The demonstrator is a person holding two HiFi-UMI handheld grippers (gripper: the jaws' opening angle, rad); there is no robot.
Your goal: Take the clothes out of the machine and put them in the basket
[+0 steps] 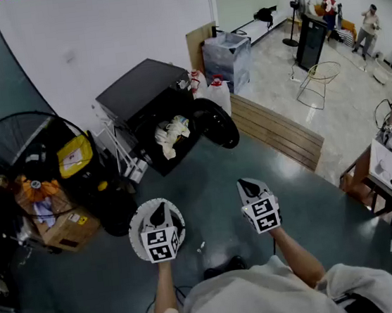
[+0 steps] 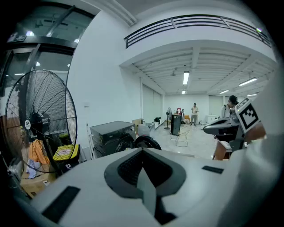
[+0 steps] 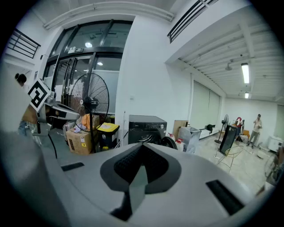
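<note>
A black washing machine (image 1: 147, 93) stands against the white wall with its round door (image 1: 217, 123) swung open to the right. A bundle of white clothes (image 1: 172, 132) shows in the drum opening. My left gripper (image 1: 159, 210) and right gripper (image 1: 247, 185) hover side by side over the dark floor, well short of the machine, both pointing toward it. Both are shut with nothing between the jaws. The left gripper (image 2: 142, 151) faces the machine (image 2: 113, 135) from a distance. The right gripper (image 3: 143, 147) also faces the machine (image 3: 146, 129). I cannot make out a basket.
A big floor fan (image 1: 21, 149), a yellow-lidded bin (image 1: 75, 157) and a cardboard box (image 1: 61, 227) crowd the left. White jugs (image 1: 216, 90) and a wrapped grey bin (image 1: 226, 53) stand right of the machine. Wooden boards (image 1: 278, 132) lie beyond the door. A person (image 1: 366, 26) stands far back.
</note>
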